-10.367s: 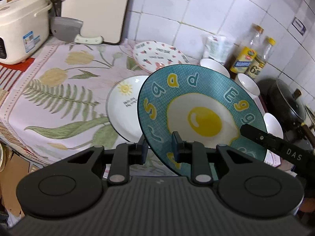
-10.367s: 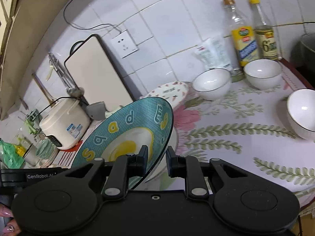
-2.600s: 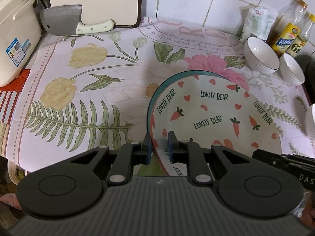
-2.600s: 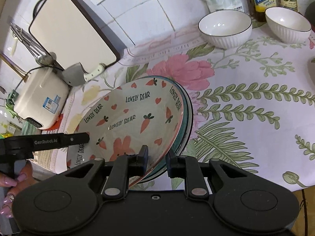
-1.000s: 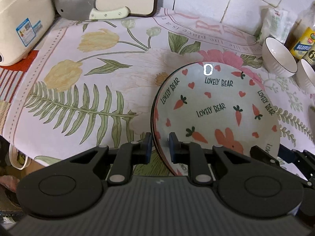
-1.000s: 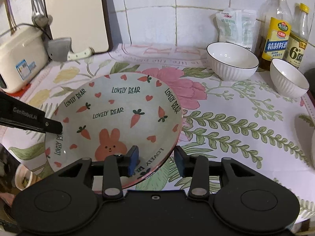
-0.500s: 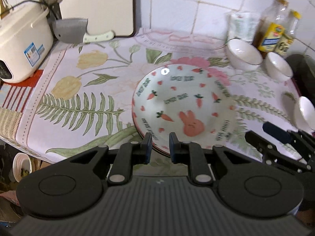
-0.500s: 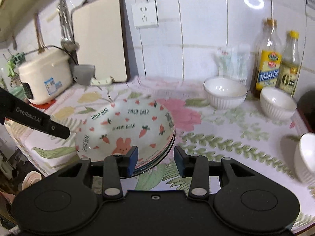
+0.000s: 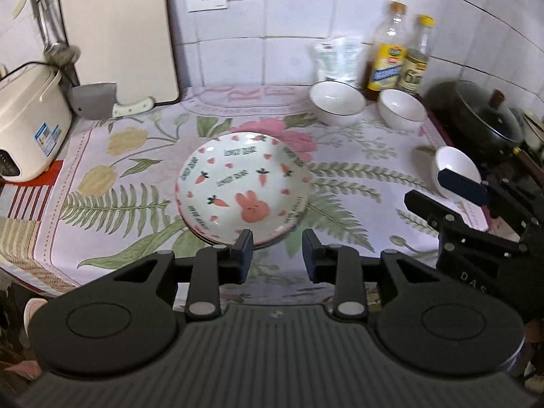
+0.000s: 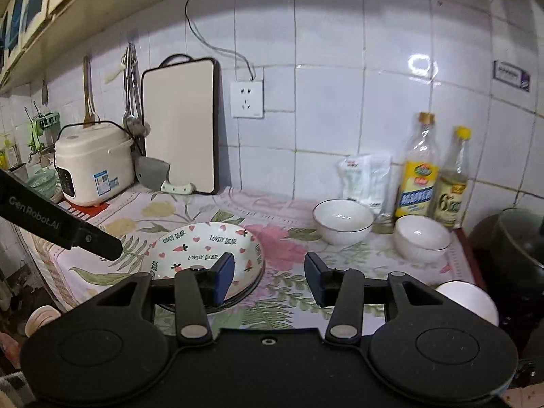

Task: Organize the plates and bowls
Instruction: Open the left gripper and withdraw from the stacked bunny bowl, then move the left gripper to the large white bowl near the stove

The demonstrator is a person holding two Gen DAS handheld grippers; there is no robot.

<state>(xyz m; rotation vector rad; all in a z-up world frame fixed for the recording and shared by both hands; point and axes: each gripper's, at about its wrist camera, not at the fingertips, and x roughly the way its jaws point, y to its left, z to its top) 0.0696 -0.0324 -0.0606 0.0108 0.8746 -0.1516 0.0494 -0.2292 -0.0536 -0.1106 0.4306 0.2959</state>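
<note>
A bunny-and-carrot plate lies on top of a stack of plates in the middle of the flowered cloth; it also shows in the right wrist view. Three white bowls stand apart: one at the back, one to its right, one near the right edge. My left gripper is open and empty, just in front of the stack. My right gripper is open and empty, raised in front of the counter to the right of the stack.
A rice cooker, a cleaver and a cutting board stand at the back left. Two bottles and a bag are at the back right. A black pot sits at the right.
Both grippers let go of the bunny plate, opened and pulled back and up from the stack. The plate now rests on the stack.
</note>
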